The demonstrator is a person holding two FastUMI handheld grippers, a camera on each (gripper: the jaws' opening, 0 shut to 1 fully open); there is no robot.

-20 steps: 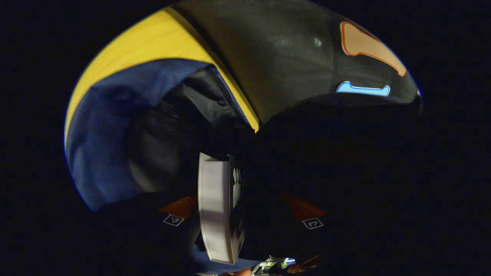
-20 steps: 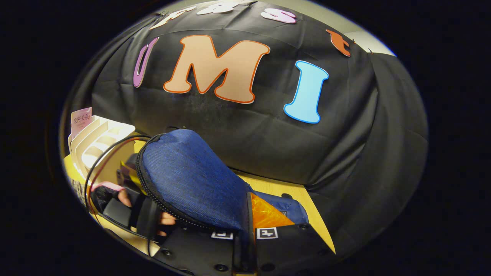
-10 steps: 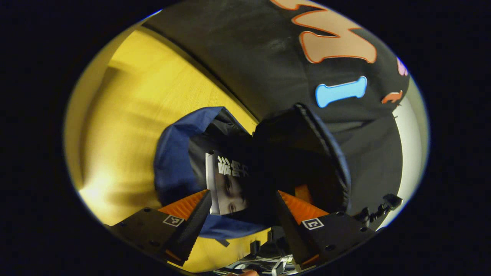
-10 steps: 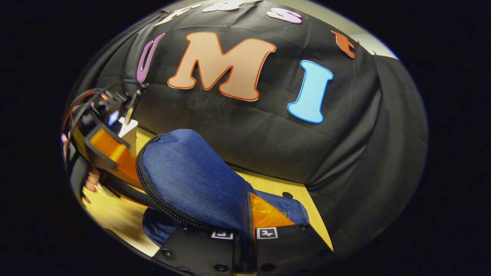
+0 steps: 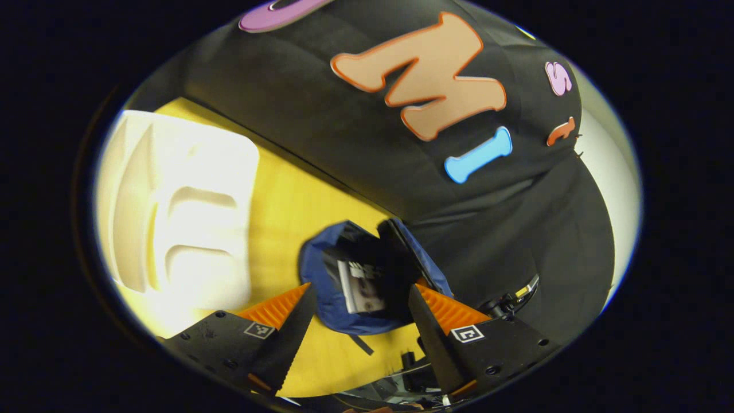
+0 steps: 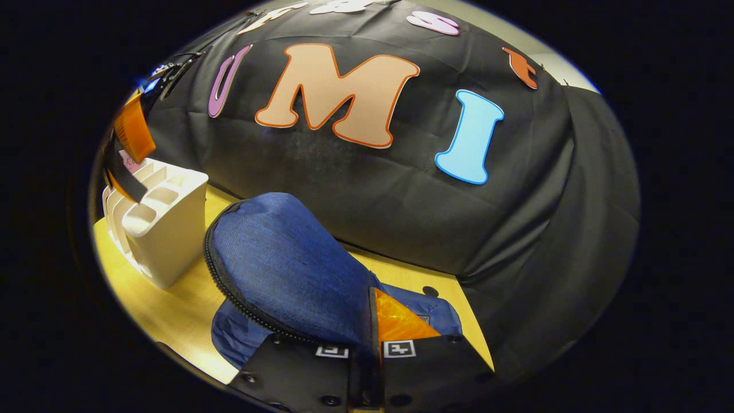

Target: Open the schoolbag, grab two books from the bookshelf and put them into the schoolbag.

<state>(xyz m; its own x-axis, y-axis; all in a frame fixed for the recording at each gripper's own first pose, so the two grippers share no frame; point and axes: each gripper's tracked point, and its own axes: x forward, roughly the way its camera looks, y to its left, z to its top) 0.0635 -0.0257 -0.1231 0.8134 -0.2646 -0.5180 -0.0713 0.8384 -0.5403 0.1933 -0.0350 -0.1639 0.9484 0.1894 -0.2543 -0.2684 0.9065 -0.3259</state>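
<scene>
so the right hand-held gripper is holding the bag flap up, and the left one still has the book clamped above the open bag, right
Not quite. In the left gripper view the left hand-held gripper is open and empty; the book sits inside the schoolbag. The right hand-held gripper does pinch the flap up, as the right gripper view shows.

place: recording booth | evidence: black cloth wall (image 6: 401, 201), yellow tabletop (image 5: 298, 206)

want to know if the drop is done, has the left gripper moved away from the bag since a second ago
Yes. The left gripper has pulled up and back from the schoolbag: the bag looks much smaller between its open fingers, and the book sits inside the bag.
</scene>
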